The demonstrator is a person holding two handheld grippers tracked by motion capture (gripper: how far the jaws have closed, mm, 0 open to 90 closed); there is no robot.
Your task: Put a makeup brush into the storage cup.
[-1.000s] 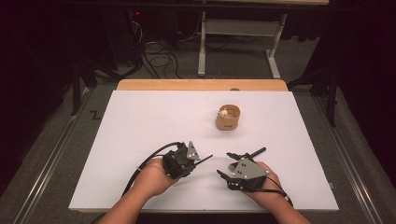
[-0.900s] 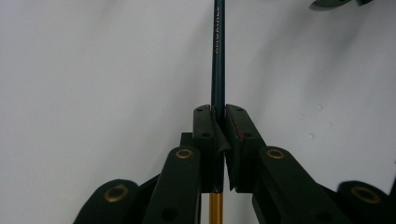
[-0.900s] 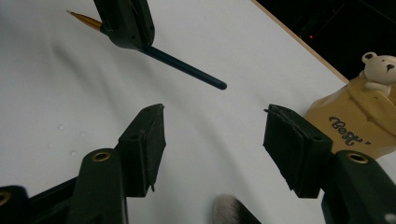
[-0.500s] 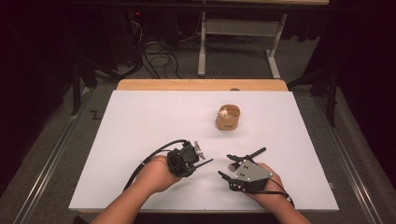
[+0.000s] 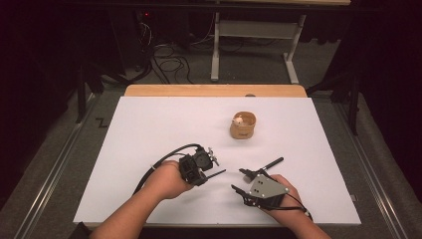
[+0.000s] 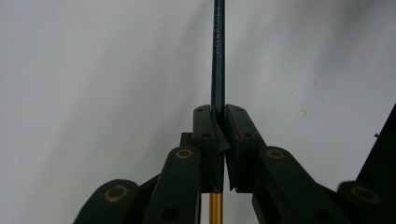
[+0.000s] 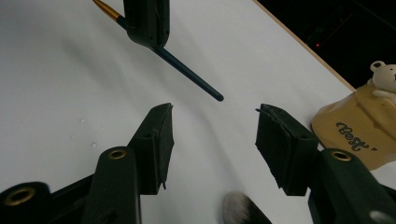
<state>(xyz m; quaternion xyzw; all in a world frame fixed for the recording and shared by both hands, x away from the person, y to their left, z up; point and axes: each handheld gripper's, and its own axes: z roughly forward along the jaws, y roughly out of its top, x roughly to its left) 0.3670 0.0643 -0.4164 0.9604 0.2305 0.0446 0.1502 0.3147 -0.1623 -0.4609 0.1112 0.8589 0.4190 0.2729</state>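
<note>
Left gripper (image 5: 215,174) clamps the dark brush handle (image 6: 218,51) near the table's near edge, tip aimed at my right gripper (image 7: 214,140) for a handover. Right's jaws have been closing, nothing between yet. Bear cup (image 5: 243,125) waits mid-table, far side.

The tan cup (image 7: 359,130) bears dark script reading "Best"; the rest is hidden.
</note>
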